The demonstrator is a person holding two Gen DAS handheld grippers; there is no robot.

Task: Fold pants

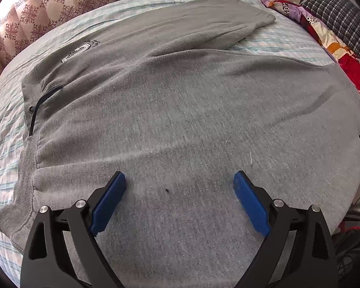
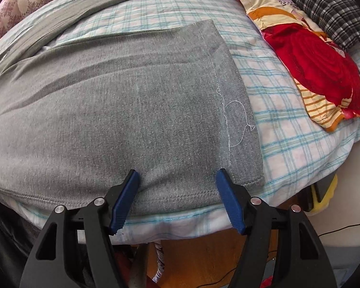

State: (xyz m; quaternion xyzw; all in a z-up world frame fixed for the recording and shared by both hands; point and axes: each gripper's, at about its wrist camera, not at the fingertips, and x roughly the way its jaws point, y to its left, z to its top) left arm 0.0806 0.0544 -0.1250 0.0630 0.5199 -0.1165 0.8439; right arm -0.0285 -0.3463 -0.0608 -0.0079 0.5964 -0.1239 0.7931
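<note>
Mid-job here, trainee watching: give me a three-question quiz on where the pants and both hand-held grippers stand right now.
1. True or false: the left hand-held gripper is clamped on the gray pants.
2. The right hand-held gripper is nearest which part? A) waistband B) leg hem C) pocket
3. Fill in: the pants lie on a ____ bedsheet.

Key: 1 false, both grippers are open; 2 B, the leg hem; 3 plaid.
</note>
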